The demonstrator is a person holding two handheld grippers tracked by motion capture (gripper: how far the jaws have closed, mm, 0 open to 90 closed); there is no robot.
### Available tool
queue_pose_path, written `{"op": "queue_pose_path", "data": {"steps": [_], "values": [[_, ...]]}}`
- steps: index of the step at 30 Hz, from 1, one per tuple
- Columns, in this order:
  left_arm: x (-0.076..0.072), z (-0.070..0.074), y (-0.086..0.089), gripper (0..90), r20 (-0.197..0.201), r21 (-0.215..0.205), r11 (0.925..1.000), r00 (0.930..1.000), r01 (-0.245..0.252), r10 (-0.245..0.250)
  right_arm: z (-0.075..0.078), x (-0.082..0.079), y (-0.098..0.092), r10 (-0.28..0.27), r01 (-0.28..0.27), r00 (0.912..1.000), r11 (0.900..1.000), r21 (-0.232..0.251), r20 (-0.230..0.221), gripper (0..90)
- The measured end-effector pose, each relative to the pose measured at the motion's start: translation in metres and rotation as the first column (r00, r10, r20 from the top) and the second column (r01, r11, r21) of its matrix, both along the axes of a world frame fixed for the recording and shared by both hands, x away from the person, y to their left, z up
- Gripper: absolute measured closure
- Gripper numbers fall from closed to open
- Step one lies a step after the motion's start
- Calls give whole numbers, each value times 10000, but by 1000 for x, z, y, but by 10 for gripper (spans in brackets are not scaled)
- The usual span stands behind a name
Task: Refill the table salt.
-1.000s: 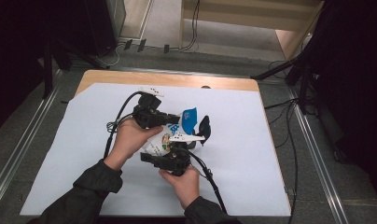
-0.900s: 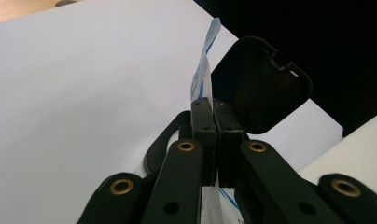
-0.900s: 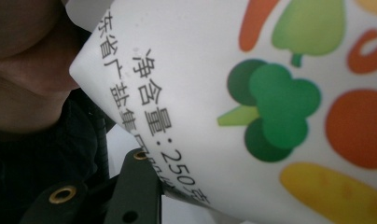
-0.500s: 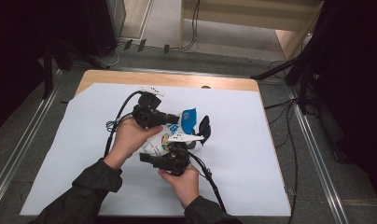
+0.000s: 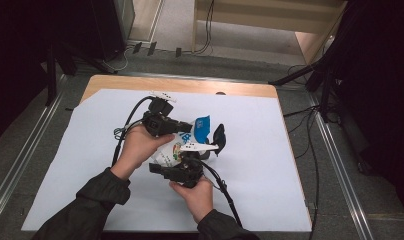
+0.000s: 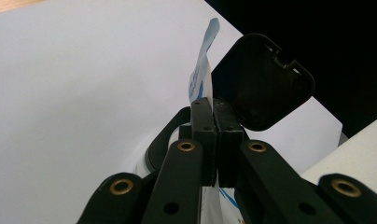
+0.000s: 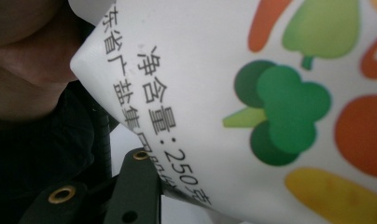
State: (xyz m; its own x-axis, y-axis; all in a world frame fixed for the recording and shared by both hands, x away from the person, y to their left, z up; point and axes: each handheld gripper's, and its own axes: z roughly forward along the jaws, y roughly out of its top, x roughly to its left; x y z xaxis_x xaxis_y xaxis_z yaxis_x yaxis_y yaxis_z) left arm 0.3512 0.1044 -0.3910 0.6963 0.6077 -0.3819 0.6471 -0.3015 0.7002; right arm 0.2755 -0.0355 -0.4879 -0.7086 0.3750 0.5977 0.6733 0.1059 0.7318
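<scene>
A white pouch (image 5: pixel 176 147) printed with vegetables and with a blue top (image 5: pixel 202 126) is held up over the middle of the table. My left gripper (image 5: pixel 186 126) comes in from the left and is shut on the pouch's thin upper edge (image 6: pixel 201 74); its jaws (image 6: pixel 217 140) stand pressed together on the sheet. From the near side my right gripper (image 5: pixel 182 159) is shut on the pouch's body. In the right gripper view the printed pouch (image 7: pixel 252 93) lies against one finger (image 7: pixel 135 186) and hides the other. A black rounded piece (image 6: pixel 266 81) sits just beyond the pouch (image 5: pixel 219 137).
A white sheet (image 5: pixel 270 165) covers the wooden table (image 5: pixel 190 85). Cables trail from both grippers across the sheet (image 5: pixel 225 192). Metal rails run along the table's left (image 5: pixel 20 165) and right (image 5: pixel 340 165) sides. The left hand (image 7: pixel 28 46) is close to the pouch.
</scene>
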Motion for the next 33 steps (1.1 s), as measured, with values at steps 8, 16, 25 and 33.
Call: {"op": "queue_pose_path", "data": {"steps": [8, 16, 25, 33], "values": [[1, 0, 1, 900, -89, -22, 10000, 10000, -31, 31, 0, 0, 0, -64, 65, 10000, 9999, 123, -73, 667], [2, 2, 0, 900, -144, -19, 10000, 9999, -7, 7, 0, 1, 1, -70, 72, 9999, 9997, 225, -84, 668], [2, 4, -2, 900, -101, 98, 9999, 9999, 58, -57, 1, 1, 0, -90, 92, 9999, 9996, 282, -86, 668], [4, 4, -3, 900, -116, 117, 9999, 9999, 73, -71, 1, 2, -1, -156, 160, 9998, 9995, 256, -121, 667]]}}
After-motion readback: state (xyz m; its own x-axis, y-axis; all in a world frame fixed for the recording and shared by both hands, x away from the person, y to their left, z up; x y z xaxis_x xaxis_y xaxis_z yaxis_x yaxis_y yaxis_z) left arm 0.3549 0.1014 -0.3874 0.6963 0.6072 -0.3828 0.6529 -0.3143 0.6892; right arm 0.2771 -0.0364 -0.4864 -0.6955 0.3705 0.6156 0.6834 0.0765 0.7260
